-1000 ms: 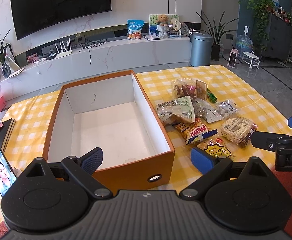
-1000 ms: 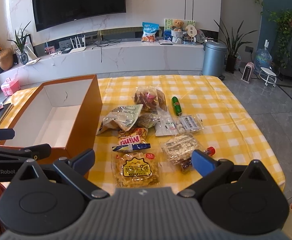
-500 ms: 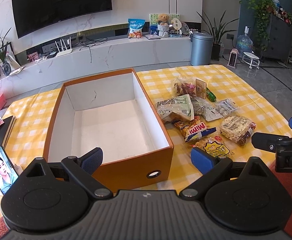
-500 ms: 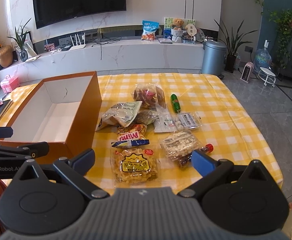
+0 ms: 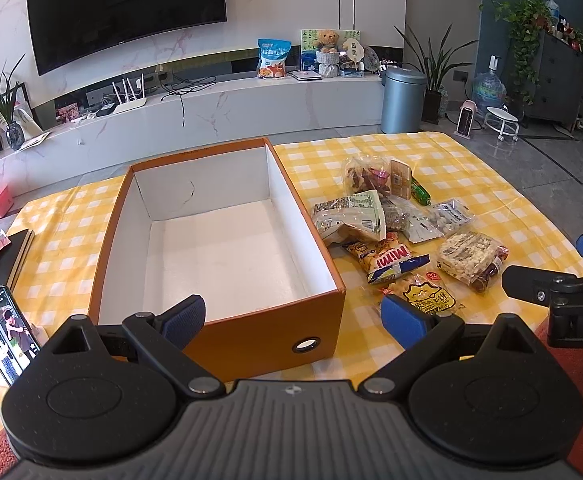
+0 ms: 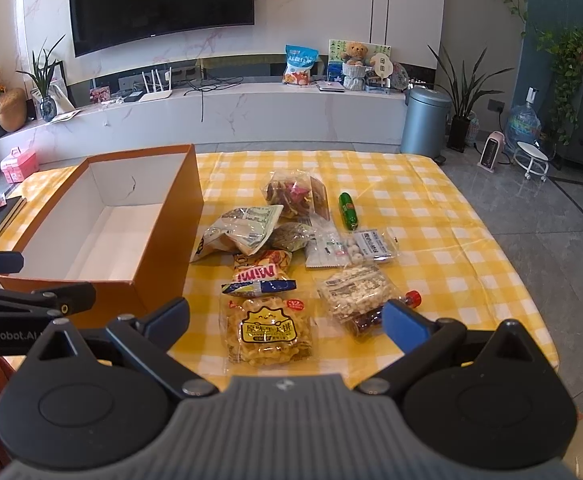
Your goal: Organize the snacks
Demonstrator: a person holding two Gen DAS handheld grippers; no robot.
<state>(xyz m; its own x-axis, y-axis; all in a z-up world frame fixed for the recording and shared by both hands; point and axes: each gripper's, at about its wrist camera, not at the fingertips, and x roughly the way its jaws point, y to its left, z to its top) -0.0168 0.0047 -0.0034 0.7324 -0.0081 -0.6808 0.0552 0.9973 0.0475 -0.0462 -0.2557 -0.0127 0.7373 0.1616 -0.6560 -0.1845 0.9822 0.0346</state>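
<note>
Both wrist views look forward and down over the yellow checked tablecloth (image 5: 471, 160) toward the television wall. The left view sits close behind the orange box (image 5: 259, 336), which fills its centre, with the snack pile (image 5: 391, 236) at centre right. The right view centres on that pile (image 6: 291, 260), box at left.

Both grippers are being drawn back and raised from the table (image 6: 471, 216). In the left view the box (image 5: 267, 328) is sitting higher, with more cloth exposed before it. In the right view the snacks (image 6: 267, 332) are shifting upward.
</note>
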